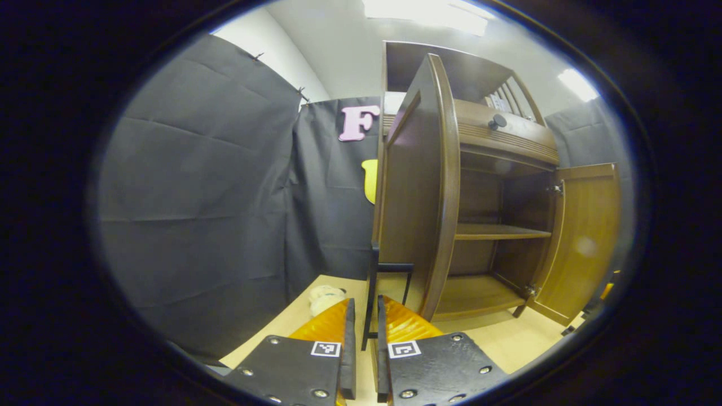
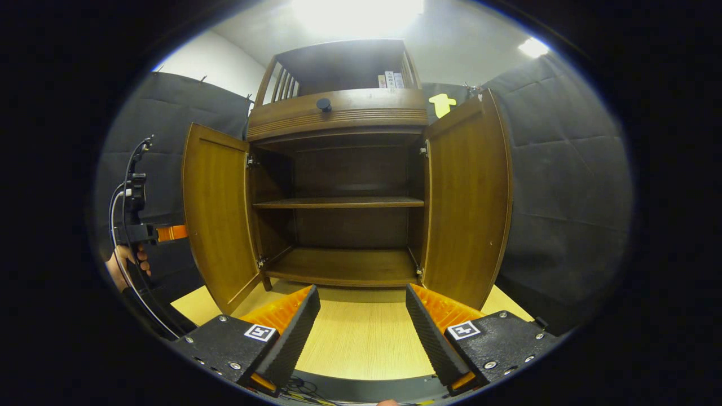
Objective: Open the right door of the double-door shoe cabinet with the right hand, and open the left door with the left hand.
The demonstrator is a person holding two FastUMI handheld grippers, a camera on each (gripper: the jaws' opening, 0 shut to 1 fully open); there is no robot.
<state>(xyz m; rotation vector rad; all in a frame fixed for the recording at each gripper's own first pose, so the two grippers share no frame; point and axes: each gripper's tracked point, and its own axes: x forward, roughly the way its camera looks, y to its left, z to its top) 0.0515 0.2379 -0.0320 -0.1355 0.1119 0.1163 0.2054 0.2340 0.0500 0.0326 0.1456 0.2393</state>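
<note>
- Progress: both doors of the shoe cabinet (image 2: 338, 186) stand wide open, so the task looks done or v. nearly done. At most, letting go of the handle and backing off is left.
- Right door (image 2: 465, 203) sits right of centre in the right gripper view, swung out towards the camera; left door (image 2: 217, 214) sits left of centre, swung out likewise. Cabinet stands on the light wood worktop (image 2: 361, 338), centre frame.
- Right tool (image 2: 361, 327), bottom of its own view: jaws wide apart, nothing between them, well clear of the cabinet.
- Left tool (image 1: 364, 332), bottom centre of its own view: jaws nearly together, with the thin dark door handle (image 1: 372, 293) in the narrow gap. Looks like a grip on the handle, but can't tell if both fingers really press it.
- Left gripper view extras: left door edge-on at centre, the handle on it, a small pale object (image 1: 324, 298) on the worktop at lower centre; can't tell what it is.
- Right gripper view extras: cabinet inside seen square-on, shelf (image 2: 338, 202) and floor bare; left tool far off at left edge w/ a hand (image 2: 121, 265) holding it, cable trailing.
</note>
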